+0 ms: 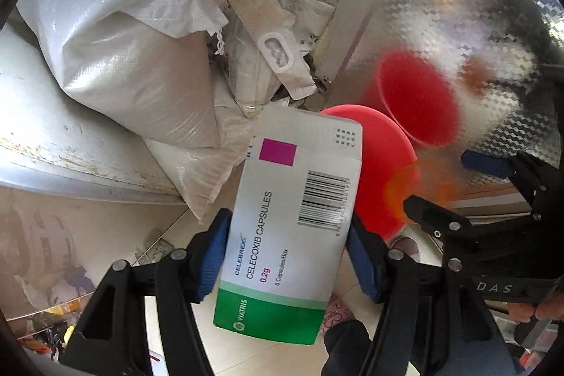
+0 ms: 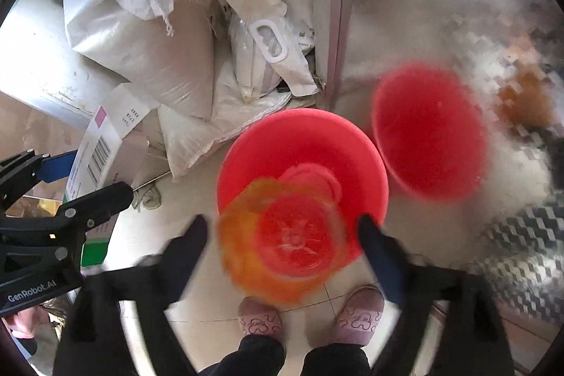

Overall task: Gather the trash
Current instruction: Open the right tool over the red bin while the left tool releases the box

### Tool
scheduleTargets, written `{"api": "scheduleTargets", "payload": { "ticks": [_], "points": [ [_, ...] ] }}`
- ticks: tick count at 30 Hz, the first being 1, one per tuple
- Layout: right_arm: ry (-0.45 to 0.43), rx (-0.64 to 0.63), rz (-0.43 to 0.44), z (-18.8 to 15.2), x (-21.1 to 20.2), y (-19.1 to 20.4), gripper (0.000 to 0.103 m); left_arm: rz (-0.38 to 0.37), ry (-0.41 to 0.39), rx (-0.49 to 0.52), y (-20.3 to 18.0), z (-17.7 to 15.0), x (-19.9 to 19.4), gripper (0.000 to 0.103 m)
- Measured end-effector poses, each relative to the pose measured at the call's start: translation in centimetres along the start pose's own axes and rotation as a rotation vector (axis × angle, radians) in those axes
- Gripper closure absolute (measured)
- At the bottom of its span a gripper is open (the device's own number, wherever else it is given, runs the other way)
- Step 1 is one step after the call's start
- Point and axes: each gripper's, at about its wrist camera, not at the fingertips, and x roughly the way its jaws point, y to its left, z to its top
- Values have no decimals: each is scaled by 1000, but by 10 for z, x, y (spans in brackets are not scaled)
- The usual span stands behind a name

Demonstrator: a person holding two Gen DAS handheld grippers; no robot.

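Note:
My left gripper (image 1: 287, 256) is shut on a white and green medicine box (image 1: 292, 199), its blue pads pressing both long sides. The box hangs beside a red plastic bin (image 1: 380, 164) on the floor. In the right wrist view the box (image 2: 102, 143) and left gripper (image 2: 88, 178) show at the left edge. My right gripper (image 2: 283, 235) stands wide open over the red bin (image 2: 303, 143). A blurred orange see-through cup (image 2: 282, 245) is between its fingers, with the pads apart from it. In the left wrist view the right gripper (image 1: 454, 189) appears at the right.
White woven sacks (image 2: 141, 41) and crumpled packaging (image 2: 268, 44) are piled behind the bin. A shiny patterned metal panel (image 2: 458, 6) on the right mirrors the bin. The person's feet in pink slippers (image 2: 261, 319) stand on the tiled floor just below the bin.

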Motion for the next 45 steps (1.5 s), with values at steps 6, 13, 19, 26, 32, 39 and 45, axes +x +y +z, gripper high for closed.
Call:
{"api": "scheduleTargets", "payload": {
  "ticks": [6,13,19,26,32,39,45],
  "points": [
    [-34,26,-33,-4,-9,-2,1,-3,-3,74,-5,4,-5,42],
    [-11,105,-78,-18,-4,-9,1,-22,26,148,-14,5,3,42],
    [22,226,-90,-35,-3,-18,1,-78,83,208,-27,5,20,42],
    [54,318,-126,-41,0,-31,1,-95,113,289,-44,10,40,42],
    [60,346,-136,-42,0,-39,1,-111,151,338,-51,21,55,42],
    [63,372,-140,-40,-3,-47,1,-111,122,367,-57,27,56,41],
    [55,365,-132,-39,-4,-49,1,-108,117,360,-58,30,56,32]
  ]
}}
